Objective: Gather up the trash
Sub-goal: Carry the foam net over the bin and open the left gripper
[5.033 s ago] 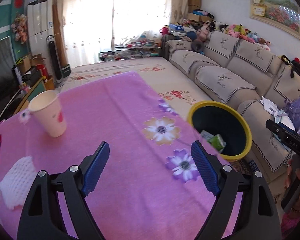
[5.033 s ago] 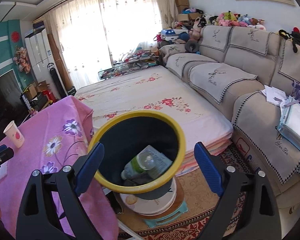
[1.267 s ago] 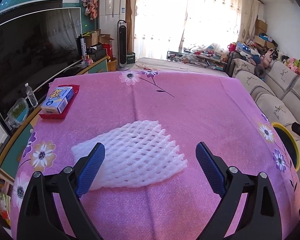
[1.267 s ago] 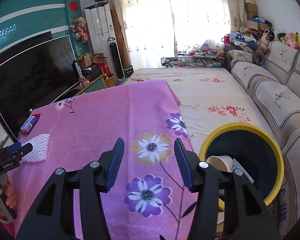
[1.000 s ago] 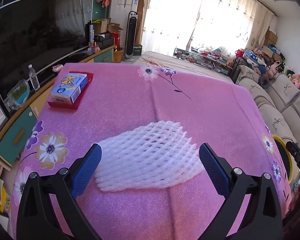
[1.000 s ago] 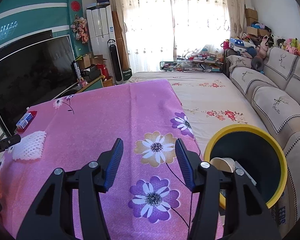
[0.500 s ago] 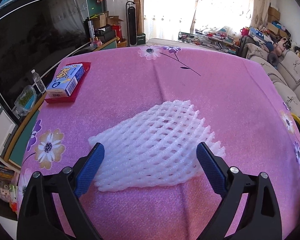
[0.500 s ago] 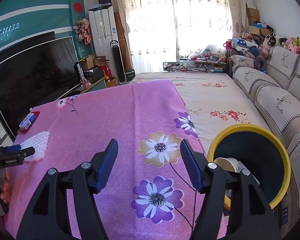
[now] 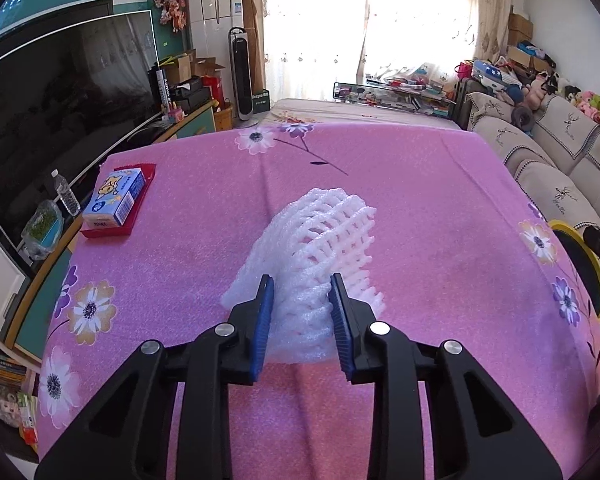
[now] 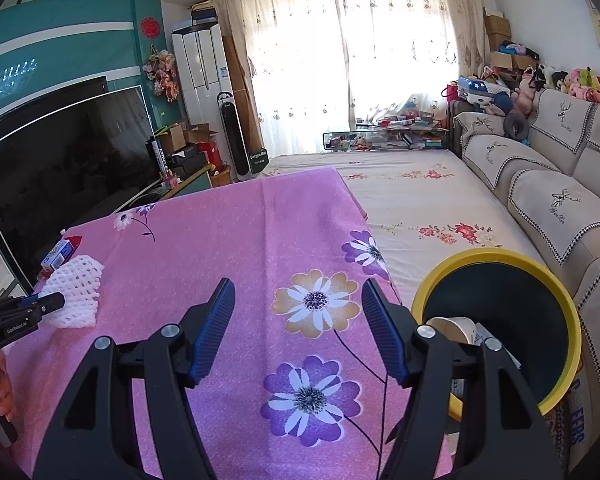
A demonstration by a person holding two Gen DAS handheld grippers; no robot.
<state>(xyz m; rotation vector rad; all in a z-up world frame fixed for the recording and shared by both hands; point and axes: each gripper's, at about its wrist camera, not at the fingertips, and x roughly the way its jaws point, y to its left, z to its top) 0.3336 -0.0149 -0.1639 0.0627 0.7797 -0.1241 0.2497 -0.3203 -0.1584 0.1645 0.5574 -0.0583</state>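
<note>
The foam net point(image 9: 319, 248) lies on the pink worktop point(image 9: 419, 200), its near end bunched between the closing jaws of the left gripper point(image 9: 301, 312), whose pads press it on both sides. The right gripper point(image 10: 298, 332) hovers with jaws released and nothing between them, beside the yellow-rimmed bin point(image 10: 555, 280).

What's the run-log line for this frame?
left gripper: closing on foam net | right gripper: open, empty, over tablecloth | bin: beside table
</note>
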